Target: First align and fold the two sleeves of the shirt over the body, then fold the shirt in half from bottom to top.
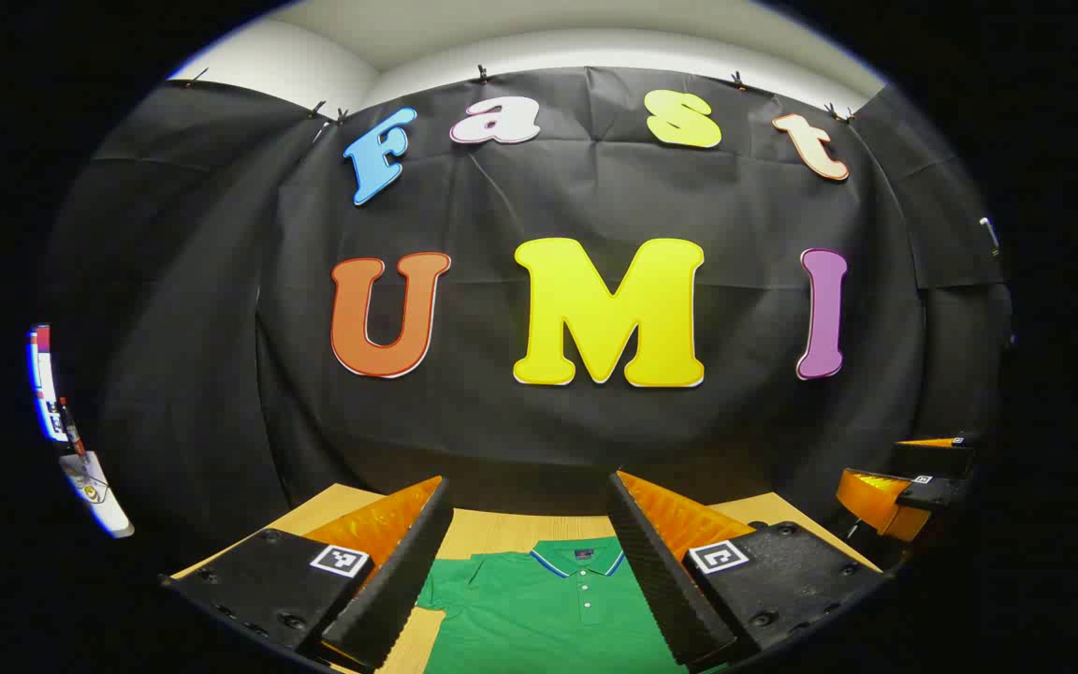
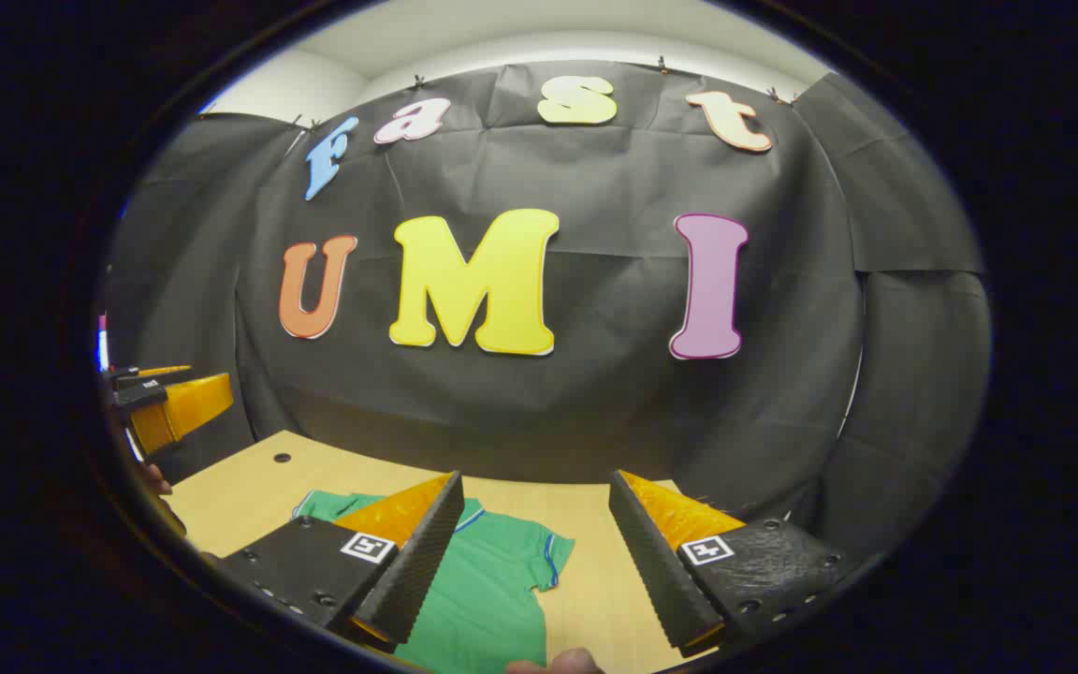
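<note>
Left gripper view: shirt (image 1: 548, 608) lies flat on table (image 1: 492, 529), collar far, w/ left gripper (image 1: 530, 571) and right gripper (image 2: 534, 562) both hanging released above it, so sleeve step not yet begun; next, prob. drop to pinch each cuff.

In the right gripper view, the right claw (image 2: 534, 552) hangs with its fingers spread wide, nothing between them, above a pale wooden tabletop (image 2: 595, 524). A green short-sleeved polo shirt with blue-and-white trim (image 2: 492, 590) lies flat beneath it. The left claw (image 2: 160, 393) shows near the left edge, well apart from the shirt.
</note>
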{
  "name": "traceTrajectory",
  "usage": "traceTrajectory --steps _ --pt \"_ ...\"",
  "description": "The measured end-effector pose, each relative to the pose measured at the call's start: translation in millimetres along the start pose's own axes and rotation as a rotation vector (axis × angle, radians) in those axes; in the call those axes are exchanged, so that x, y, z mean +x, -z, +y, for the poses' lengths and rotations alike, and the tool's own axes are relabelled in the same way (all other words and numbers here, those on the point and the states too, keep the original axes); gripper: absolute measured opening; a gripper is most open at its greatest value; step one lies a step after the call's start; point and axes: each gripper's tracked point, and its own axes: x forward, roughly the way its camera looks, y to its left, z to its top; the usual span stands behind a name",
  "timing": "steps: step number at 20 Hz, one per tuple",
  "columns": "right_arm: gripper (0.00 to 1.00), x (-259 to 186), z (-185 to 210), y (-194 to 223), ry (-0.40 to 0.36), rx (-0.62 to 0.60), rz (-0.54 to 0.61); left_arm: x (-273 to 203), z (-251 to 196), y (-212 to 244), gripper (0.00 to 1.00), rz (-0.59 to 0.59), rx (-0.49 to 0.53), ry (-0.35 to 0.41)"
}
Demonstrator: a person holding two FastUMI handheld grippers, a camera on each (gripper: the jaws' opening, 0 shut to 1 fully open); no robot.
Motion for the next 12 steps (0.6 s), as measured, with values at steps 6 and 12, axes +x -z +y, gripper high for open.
traceTrajectory --steps 6,12 --pt "0.95 5 -7 42 0.031 -0.006 0.122 0 -3 11 1.00 0.019 0.002 0.035" --pt "0.97 13 -1 54 0.000 -0.041 0.167 -1 -5 12 1.00 0.017 0.017 0.061"
